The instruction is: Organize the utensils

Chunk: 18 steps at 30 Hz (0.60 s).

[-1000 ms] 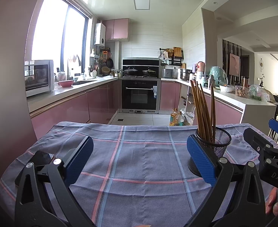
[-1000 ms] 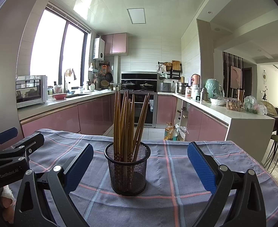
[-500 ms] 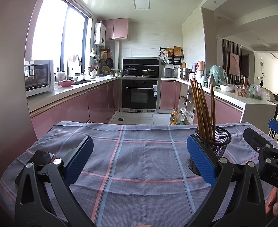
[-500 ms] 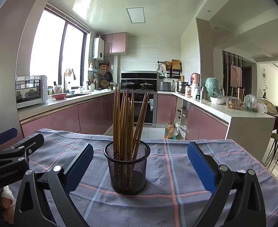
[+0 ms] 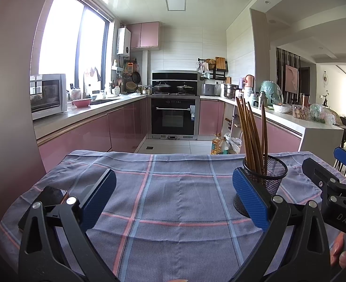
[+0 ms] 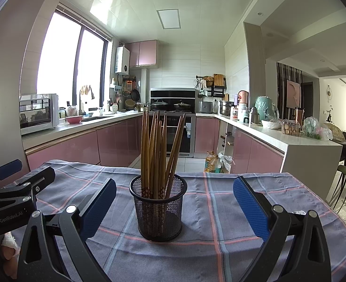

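A black mesh cup (image 6: 159, 211) stands upright on the plaid tablecloth (image 6: 220, 211), holding several brown wooden chopsticks (image 6: 156, 150). My right gripper (image 6: 174, 202) is open, its blue pads wide apart, with the cup between and just ahead of them, untouched. In the left wrist view the same mesh cup (image 5: 270, 178) with the chopsticks (image 5: 250, 131) sits behind my right-hand pad. My left gripper (image 5: 174, 198) is open over bare cloth with nothing between its fingers. The other gripper's black body (image 5: 332, 188) shows at the right edge.
A dark phone (image 5: 48, 199) lies on the tablecloth (image 5: 173, 199) by the left gripper's left finger. Beyond the table's far edge are a kitchen floor, pink cabinets (image 5: 123, 127), an oven (image 5: 174, 117) and a white counter (image 6: 290, 141) with jars. A hand (image 5: 340, 251) shows at lower right.
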### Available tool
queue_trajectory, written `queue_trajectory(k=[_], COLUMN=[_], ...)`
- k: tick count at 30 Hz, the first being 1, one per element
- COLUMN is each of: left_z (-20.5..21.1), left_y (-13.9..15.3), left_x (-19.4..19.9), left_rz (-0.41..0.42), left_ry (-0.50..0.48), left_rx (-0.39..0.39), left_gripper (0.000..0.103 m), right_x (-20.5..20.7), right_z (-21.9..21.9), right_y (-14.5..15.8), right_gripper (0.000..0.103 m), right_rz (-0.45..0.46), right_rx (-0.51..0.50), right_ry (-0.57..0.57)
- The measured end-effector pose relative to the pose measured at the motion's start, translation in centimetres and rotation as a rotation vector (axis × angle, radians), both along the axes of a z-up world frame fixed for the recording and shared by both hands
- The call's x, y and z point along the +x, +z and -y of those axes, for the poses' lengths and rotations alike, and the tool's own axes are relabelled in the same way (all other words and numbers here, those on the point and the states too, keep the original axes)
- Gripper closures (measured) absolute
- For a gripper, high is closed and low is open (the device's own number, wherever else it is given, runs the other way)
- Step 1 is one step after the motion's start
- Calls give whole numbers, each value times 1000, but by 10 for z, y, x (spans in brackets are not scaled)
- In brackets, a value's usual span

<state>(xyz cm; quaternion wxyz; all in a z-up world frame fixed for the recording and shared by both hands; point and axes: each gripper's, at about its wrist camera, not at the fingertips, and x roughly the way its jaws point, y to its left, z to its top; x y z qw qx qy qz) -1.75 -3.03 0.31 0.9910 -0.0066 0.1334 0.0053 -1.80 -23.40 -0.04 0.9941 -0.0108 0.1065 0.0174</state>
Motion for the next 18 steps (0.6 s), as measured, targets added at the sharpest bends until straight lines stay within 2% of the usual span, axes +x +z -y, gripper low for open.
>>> queue_trajectory(k=[18], left_z=[-2], left_y=[3], left_x=[3], left_rz=[-2], left_ry=[-4], left_rx=[-3], left_gripper=[6], right_x=[0], right_z=[-1], right_y=[-2], right_gripper=[7], right_rz=[0], right_rx=[-2], right_ry=[-3])
